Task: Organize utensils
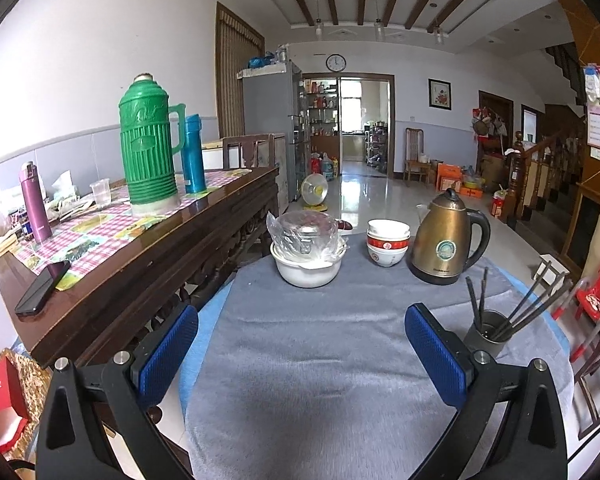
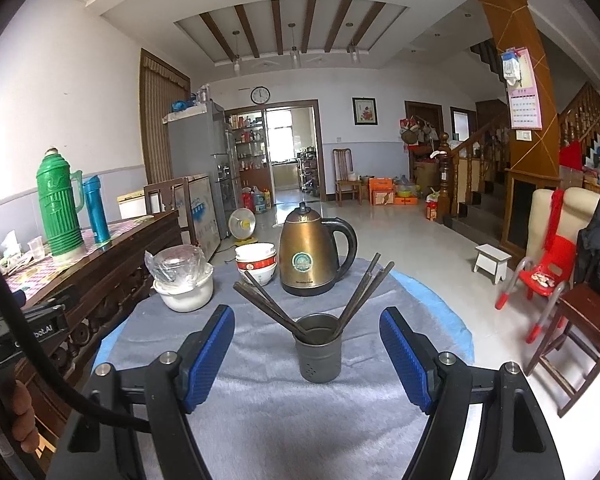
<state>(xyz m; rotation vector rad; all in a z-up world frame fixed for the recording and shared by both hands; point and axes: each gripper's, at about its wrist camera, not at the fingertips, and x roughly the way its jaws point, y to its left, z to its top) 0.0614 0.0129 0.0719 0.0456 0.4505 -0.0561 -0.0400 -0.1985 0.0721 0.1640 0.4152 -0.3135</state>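
Your right hand-held gripper [image 2: 307, 354] is spread wide with nothing gripped; the dark metal cup [image 2: 319, 347] of chopsticks [image 2: 365, 289] stands upright between its blue pads [image 2: 405, 354], touching neither. Your left hand-held gripper [image 1: 301, 354] is also wide open over the grey cloth [image 1: 320, 360] on the desk, the cup just right of it. Beyond stand a kettle [image 2: 310, 254] and stacked bowls [image 2: 256, 262].

We have two wrist fisheyes, each looking forward and slightly down along its own gripper over the grey cloth [image 1: 312, 360] toward the far doorway [image 2: 292, 152]. The left view sits nearer the wooden sideboard [image 1: 140, 256]; the right view is close behind the metal cup [image 2: 319, 348]. Both share the kettle [image 1: 444, 236], stacked bowls [image 2: 257, 265] and cup.
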